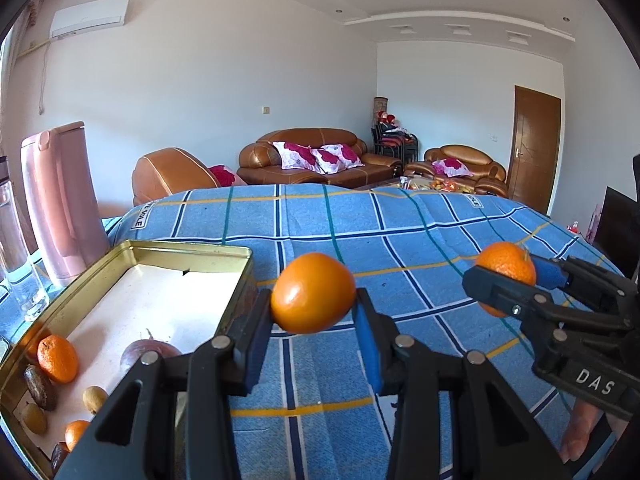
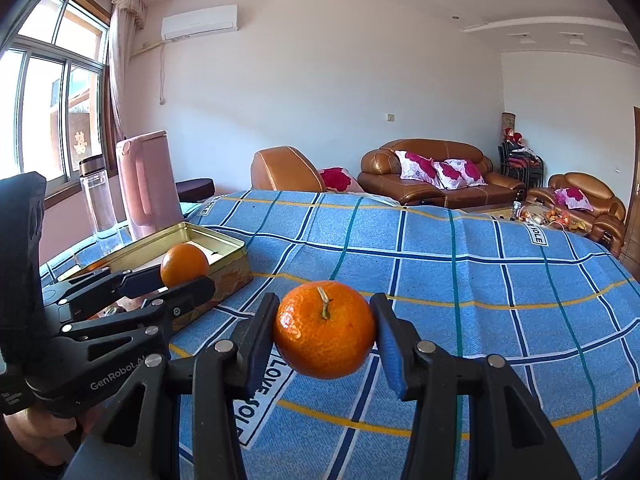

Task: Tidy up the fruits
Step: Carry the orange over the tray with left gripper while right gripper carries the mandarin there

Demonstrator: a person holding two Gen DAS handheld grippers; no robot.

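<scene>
So each gripper has its own fruit right now. The left gripper (image 1: 314, 308) is clamped on a smooth round orange (image 1: 313, 293), held up off the cloth just to the right of the gold rectangular metal tin (image 1: 240, 280). The right gripper (image 2: 325, 334) is squeezing a bumpy-skinned mandarin with a short green stem (image 2: 325, 330), also in the air, further right of the tin and well apart from it.

Inside the tin, on its white floor, there's already another small mandarin (image 1: 57, 358), a reddish-purple round fruit (image 1: 149, 352) partly hidden behind the left gripper's arm, a couple of yellow-green little fruits (image 1: 94, 398) and some dark brown wrinkled ones (image 1: 40, 387), all bunched at the near end. The far half of the tin is bare.

Right behind the tin stands a tall pink plastic kettle (image 1: 64, 204), with a clear bottle (image 1: 16, 248) beside it, so that far-left side is crowded. The tin's raised wall sits between the orange and the tin floor. To the right of the tin, the blue checked tablecloth (image 1: 400, 232) runs open to the table edge, with brown leather sofas (image 1: 316, 156) way behind.
</scene>
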